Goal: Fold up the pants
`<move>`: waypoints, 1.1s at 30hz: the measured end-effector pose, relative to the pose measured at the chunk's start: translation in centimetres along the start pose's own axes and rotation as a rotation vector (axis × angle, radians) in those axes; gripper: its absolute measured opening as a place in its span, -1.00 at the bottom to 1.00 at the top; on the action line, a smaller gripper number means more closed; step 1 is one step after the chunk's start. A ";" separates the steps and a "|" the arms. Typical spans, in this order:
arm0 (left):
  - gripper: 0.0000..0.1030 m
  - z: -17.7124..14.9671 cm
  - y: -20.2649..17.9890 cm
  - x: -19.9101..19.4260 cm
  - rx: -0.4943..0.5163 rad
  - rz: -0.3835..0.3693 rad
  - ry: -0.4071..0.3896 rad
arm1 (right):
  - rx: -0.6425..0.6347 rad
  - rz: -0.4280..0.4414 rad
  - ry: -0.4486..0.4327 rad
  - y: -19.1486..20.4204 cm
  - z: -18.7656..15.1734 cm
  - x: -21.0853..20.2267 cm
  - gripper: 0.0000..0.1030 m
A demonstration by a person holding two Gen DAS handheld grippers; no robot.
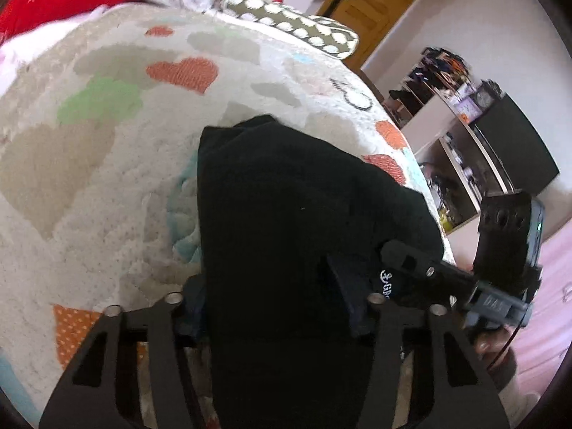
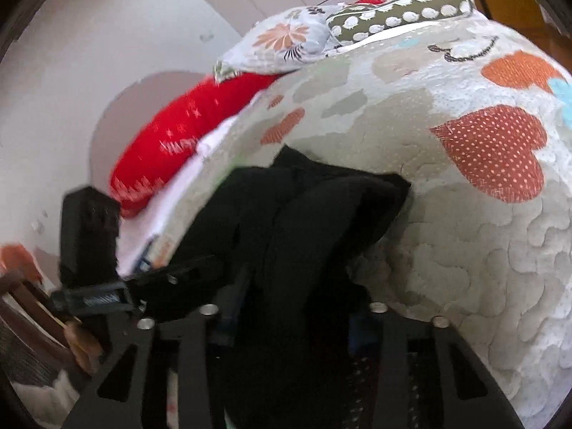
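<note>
The black pants (image 1: 286,214) lie bunched on the quilted bedspread (image 1: 107,164) and run back between my left gripper's (image 1: 275,300) fingers, which are shut on the cloth near its edge. In the right wrist view the pants (image 2: 304,221) likewise pass between my right gripper's (image 2: 289,311) fingers, shut on the cloth. Each gripper shows in the other's view: the right one at the pants' right edge (image 1: 422,264), the left one at the left (image 2: 171,279). The fingertips are hidden by fabric.
The bedspread (image 2: 464,232) has orange hearts and grey clouds. A red pillow (image 2: 178,143), a floral pillow (image 2: 282,46) and a dotted pillow (image 1: 296,25) lie at the bed's head. Shelves (image 1: 454,150) and a black box (image 1: 514,143) stand beside the bed. A wooden door (image 1: 375,0) is behind.
</note>
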State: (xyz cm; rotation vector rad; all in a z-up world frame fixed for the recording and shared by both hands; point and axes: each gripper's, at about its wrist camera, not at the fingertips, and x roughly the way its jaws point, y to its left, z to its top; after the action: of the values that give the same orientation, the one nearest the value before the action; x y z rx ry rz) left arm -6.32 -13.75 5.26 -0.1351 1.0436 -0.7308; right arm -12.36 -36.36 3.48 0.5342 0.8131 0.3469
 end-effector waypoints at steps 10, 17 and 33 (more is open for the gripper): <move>-0.22 5.6 0.7 -4.2 0.055 0.048 -0.125 | -0.144 0.013 -0.057 5.1 5.4 0.1 -0.39; -0.19 9.2 5.3 -1.2 -0.015 0.088 -0.098 | -0.199 -0.032 -0.033 5.7 9.8 5.6 -0.38; 0.48 10.3 7.2 -0.1 -0.036 0.273 -0.104 | -0.272 -0.248 -0.070 6.0 10.9 6.0 0.10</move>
State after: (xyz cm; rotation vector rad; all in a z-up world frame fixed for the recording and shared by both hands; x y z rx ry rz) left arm 5.69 -10.60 7.52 -0.0595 0.9534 -0.4529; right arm -0.78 -32.00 9.52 0.1870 0.7409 0.2040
